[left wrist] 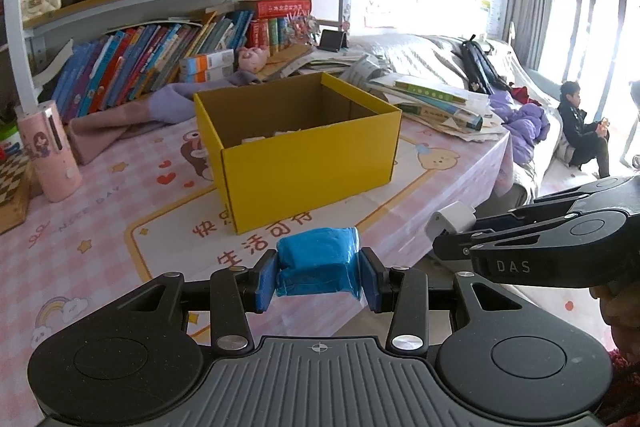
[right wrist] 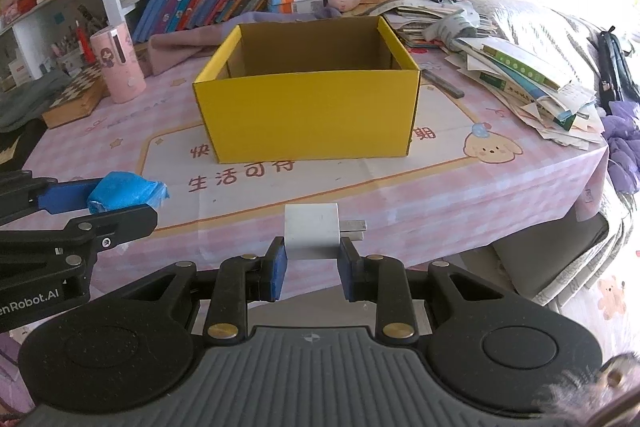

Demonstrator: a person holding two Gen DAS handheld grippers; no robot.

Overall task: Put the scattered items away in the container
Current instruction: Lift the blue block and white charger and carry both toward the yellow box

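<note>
An open yellow cardboard box (left wrist: 308, 163) (right wrist: 308, 111) stands on the pink tablecloth, with pale items lying low inside it. My left gripper (left wrist: 318, 277) is shut on a blue wrapped packet (left wrist: 318, 261), held above the table in front of the box. That packet (right wrist: 124, 191) also shows at the left of the right wrist view. My right gripper (right wrist: 313, 263) is shut on a white plug adapter (right wrist: 311, 229) whose metal prongs point right. The adapter (left wrist: 450, 221) appears at the right of the left wrist view, near the table's front edge.
A pink cylinder (right wrist: 118, 67) and a chessboard box (right wrist: 74, 99) stand left of the yellow box. Stacked papers and books (right wrist: 520, 83) lie at the right, with a dark knife-like tool (right wrist: 442, 83) beside the box. Bookshelves (left wrist: 160, 27) rise behind. A person (left wrist: 580, 123) sits on the sofa.
</note>
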